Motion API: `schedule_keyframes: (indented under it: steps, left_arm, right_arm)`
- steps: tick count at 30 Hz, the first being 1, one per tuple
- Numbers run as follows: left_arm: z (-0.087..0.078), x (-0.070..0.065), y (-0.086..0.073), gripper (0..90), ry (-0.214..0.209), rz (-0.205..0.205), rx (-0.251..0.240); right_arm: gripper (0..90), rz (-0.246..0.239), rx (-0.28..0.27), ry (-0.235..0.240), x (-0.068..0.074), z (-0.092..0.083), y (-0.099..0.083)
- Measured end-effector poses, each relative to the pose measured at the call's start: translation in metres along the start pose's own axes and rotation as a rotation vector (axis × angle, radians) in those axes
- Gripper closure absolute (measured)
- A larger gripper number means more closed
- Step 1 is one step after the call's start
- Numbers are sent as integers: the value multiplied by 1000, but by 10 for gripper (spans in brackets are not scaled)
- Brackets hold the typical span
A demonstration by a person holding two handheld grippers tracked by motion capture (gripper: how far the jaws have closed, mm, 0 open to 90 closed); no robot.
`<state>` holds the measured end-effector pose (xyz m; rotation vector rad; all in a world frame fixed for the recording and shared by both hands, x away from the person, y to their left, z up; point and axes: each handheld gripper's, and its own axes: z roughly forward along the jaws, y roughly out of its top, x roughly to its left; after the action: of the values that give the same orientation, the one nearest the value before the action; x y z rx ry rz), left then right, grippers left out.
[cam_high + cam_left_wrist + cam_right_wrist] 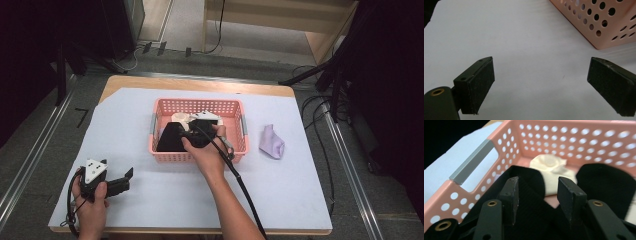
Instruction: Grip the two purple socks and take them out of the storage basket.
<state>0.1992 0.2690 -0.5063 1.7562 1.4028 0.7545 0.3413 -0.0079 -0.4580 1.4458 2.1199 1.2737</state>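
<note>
A pink perforated basket [197, 102] stands in the middle of the white-covered table. Inside lie a black cloth [169, 139] and a cream-white cloth [180, 118]. My right gripper [184, 128] reaches into the basket from the near side. In the right gripper view its jaws [537, 182] stand apart just above the black cloth [531, 176], with the white cloth [551, 165] beyond them and the basket's wall [574, 140] behind. My left gripper [127, 180] rests at the front left of the table, open and empty [540, 77], near a corner of the basket [604, 22].
A lilac cloth [272, 141] lies crumpled on the white sheet [165, 195] right of the basket. The basket has grey handles [471, 162] at its ends. Cables and dark stands lie on the floor beyond the table.
</note>
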Motion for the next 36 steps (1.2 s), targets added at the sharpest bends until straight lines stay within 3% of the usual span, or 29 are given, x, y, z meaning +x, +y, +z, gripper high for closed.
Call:
schedule_keyframes:
  steps: [4,6,10,12,14,16,17,18,22,24,29,32,34,36]
  left_arm:
    - [0,0,0,82,0,1,-2]
    - [0,0,0,82,-1,3,-1]
    - [0,0,0,82,-1,-1,-2]
    - [0,0,0,82,-2,1,-2]
    - [0,0,0,83,-3,-3,-6]
    - [0,0,0,83,-5,-1,-1]
    - [0,0,0,83,-5,-2,-2]
    - [0,0,0,83,-6,-1,-2]
    - [0,0,0,82,-5,-5,-4]
    - [0,0,0,82,-6,-3,-2]
    - [0,0,0,82,-2,-4,3]
    - [1,0,0,82,0,1,4]
    - [1,-1,0,82,1,3,6]
    - [1,-1,0,82,3,4,8]
  right_arm:
    - [501,-1,59,-20,9,13,1]
    - [474,-2,127,-26,14,23,1]
    - [474,7,178,-22,17,29,1]
    - [542,9,202,-28,17,30,0]
    - [728,-4,232,-43,17,30,0]
    - [800,16,222,-43,16,26,2]
    - [821,33,194,-15,12,21,4]
    - [821,33,194,-15,12,21,4]
    - [830,71,110,5,4,7,10]
    - [834,64,62,-39,-5,1,13]
    - [820,94,-18,-211,-38,-17,14]
    - [652,94,-17,-246,-51,-18,12]
    - [614,115,-19,-204,-49,-18,11]
    - [606,95,-28,-139,-38,-16,10]
